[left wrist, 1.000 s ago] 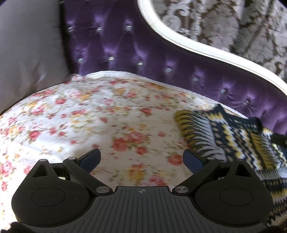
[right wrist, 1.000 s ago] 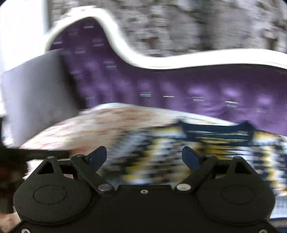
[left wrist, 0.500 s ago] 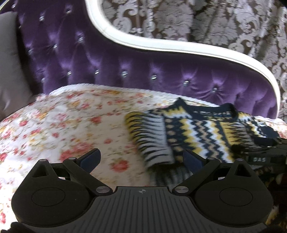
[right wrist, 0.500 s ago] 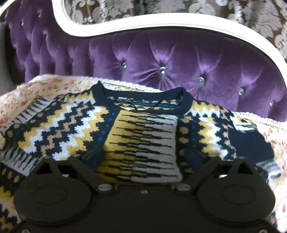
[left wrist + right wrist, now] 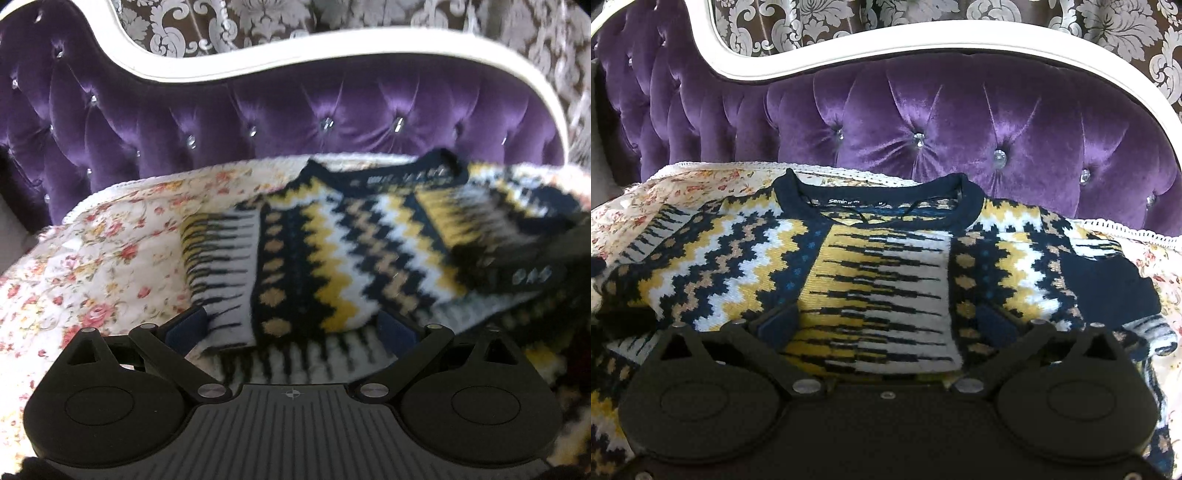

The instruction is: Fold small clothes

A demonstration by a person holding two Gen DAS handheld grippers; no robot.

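Both claws now over the sweater (image 5: 879, 280), which lies flat on the floral bedspread (image 5: 110, 251), collar far. Left claw (image 5: 291, 325) has swung right onto its left edge, spread. Right claw (image 5: 886, 321), having just widened, holds nothing. Next fold pending.

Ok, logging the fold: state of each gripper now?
Left gripper: open, over the sweater, holding nothing.
Right gripper: open, holding nothing.
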